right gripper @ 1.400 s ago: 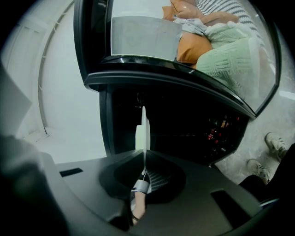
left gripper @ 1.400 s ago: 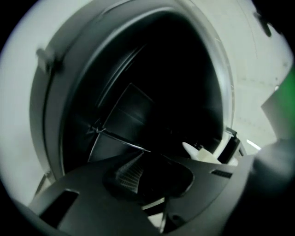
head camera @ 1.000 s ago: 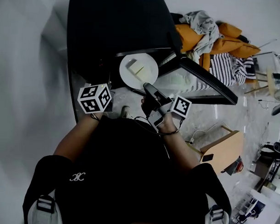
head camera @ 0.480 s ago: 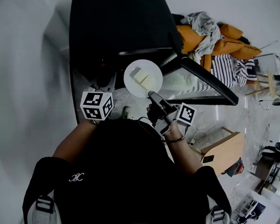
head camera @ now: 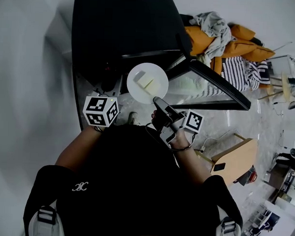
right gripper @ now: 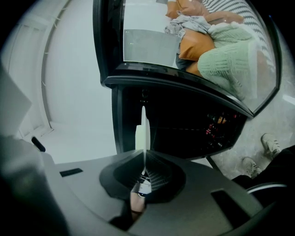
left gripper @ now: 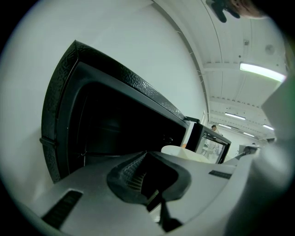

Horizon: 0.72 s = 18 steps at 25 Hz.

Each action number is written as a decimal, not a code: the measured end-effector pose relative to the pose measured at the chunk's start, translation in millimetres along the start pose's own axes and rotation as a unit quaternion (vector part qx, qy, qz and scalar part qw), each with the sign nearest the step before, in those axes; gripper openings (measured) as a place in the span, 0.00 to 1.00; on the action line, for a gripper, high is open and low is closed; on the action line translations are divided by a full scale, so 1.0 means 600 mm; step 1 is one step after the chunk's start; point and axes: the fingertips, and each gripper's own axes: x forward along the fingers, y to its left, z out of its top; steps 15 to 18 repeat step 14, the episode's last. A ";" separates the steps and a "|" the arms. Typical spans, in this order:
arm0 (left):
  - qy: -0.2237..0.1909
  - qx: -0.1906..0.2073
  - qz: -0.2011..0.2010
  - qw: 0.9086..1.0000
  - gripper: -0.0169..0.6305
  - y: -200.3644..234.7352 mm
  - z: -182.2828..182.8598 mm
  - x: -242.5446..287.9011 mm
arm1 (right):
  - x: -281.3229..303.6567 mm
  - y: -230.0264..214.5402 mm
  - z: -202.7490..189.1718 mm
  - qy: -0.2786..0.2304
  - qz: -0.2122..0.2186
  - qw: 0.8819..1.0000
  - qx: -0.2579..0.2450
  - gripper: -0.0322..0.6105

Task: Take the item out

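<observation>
Now my right tongs (head camera: 157, 99) are clenched on the near rim of the white plate (head camera: 147, 83). It hangs face-up just in front of the black oven (head camera: 116, 36), beside its open door (head camera: 216, 88). My left tongs (left gripper: 147, 161) are pinched shut on nothing. To do this well I should keep the rim grip firm and the plate flat, and draw it straight toward me, so the pale pieces (head camera: 145, 81) (cheese or butter perhaps, I can't tell) don't slide. Compared with a second ago, the plate sits a little nearer me, clearer of the oven mouth.
</observation>
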 end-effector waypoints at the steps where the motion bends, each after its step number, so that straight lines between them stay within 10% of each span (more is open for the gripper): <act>1: 0.000 0.001 -0.001 1.000 0.04 -0.001 0.001 -0.003 | 0.000 0.001 -0.003 0.000 0.000 1.000 0.001 0.08; 18: 0.002 -0.002 0.004 1.000 0.04 0.001 -0.004 -0.003 | 0.000 -0.005 0.002 0.006 0.001 1.000 -0.002 0.09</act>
